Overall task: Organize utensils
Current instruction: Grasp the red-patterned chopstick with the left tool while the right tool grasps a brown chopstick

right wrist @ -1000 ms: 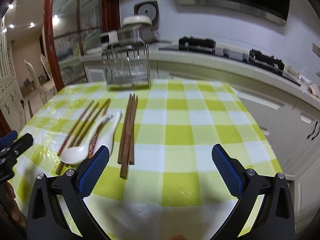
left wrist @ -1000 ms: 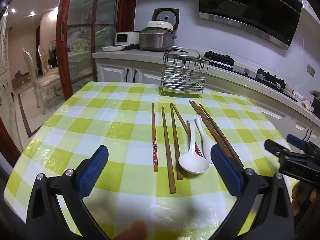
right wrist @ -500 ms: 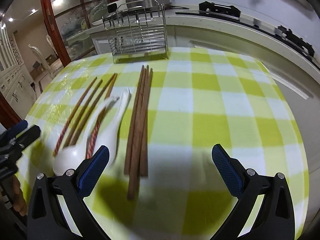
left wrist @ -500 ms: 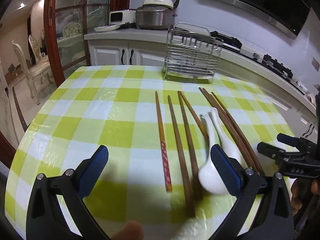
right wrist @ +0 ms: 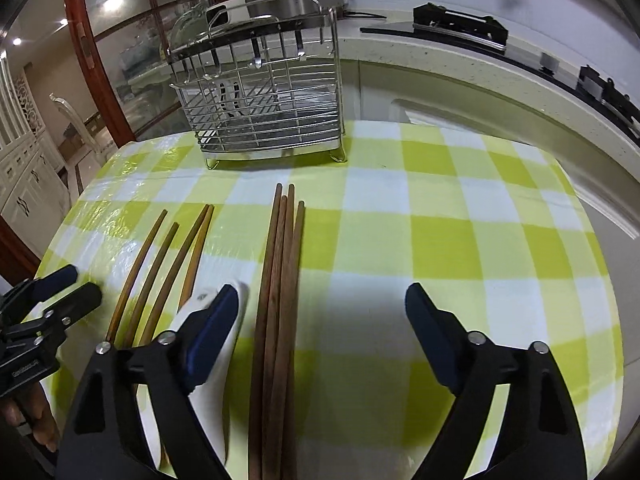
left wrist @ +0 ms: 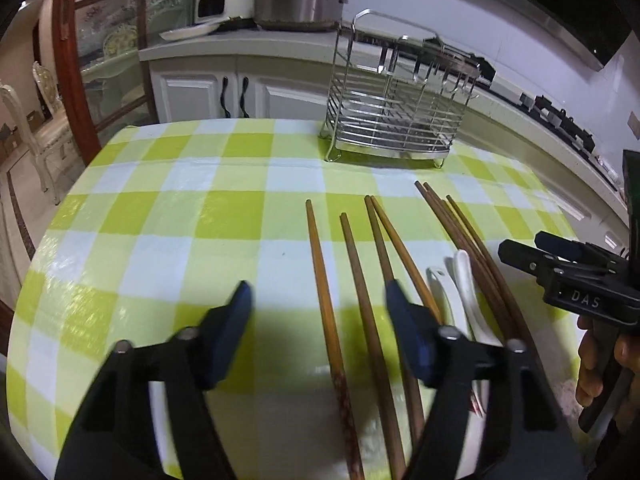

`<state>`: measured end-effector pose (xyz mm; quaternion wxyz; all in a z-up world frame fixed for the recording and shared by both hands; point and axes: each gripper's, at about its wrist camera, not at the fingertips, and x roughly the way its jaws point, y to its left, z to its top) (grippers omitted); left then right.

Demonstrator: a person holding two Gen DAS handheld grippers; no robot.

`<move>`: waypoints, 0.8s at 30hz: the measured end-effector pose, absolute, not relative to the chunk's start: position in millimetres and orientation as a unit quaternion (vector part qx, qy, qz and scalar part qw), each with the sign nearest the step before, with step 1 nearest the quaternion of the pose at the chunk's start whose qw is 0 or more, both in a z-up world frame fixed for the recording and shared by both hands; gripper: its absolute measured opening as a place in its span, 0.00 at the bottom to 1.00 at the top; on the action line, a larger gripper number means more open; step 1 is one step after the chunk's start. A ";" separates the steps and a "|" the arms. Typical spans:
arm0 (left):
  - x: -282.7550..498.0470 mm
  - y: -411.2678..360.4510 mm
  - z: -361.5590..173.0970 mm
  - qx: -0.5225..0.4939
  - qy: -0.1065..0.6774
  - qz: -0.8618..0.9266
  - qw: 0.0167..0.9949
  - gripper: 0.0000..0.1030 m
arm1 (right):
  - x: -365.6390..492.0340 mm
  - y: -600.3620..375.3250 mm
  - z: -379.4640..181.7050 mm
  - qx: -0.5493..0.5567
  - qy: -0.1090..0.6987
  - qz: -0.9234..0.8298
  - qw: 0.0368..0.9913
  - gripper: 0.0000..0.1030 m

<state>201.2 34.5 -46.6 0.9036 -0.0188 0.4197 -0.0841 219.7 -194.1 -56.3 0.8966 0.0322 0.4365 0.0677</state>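
Observation:
Several light brown chopsticks (left wrist: 352,256) lie side by side on the green-checked table (left wrist: 160,240). To their right lie two white spoons (left wrist: 464,280) and a bundle of dark chopsticks (left wrist: 460,232). My left gripper (left wrist: 320,304) hangs low over the two leftmost chopsticks, its jaws closing around them without touching. My right gripper (right wrist: 322,300) is closing too. The dark chopsticks (right wrist: 280,280) lie between its jaws, untouched, and a white spoon (right wrist: 236,320) sits under its left finger. A wire utensil rack (left wrist: 392,120) stands at the table's far side.
Behind the table runs a kitchen counter with a rice cooker (left wrist: 298,0) and a stove (right wrist: 460,20). A chair (left wrist: 24,120) stands beyond the table's left edge. The right gripper (left wrist: 526,242) shows at the left wrist view's right edge, with the hand that holds it.
Both grippers have moved forward and down over the utensils. Their jaws have narrowed, the left more than the right. The utensils have not shifted.

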 end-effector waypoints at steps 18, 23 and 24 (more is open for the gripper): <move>242.5 19.7 -72.3 0.024 0.450 -0.061 0.891 0.12 | 258.5 -194.4 -75.7 0.038 0.468 0.085 0.879 0.44; 244.2 18.5 -72.3 0.029 0.448 -0.060 0.892 0.12 | 259.4 -189.9 -76.9 0.031 0.468 0.097 0.878 0.31; 244.0 18.2 -72.4 0.029 0.448 -0.060 0.892 0.12 | 259.7 -189.8 -76.5 0.030 0.468 0.098 0.878 0.23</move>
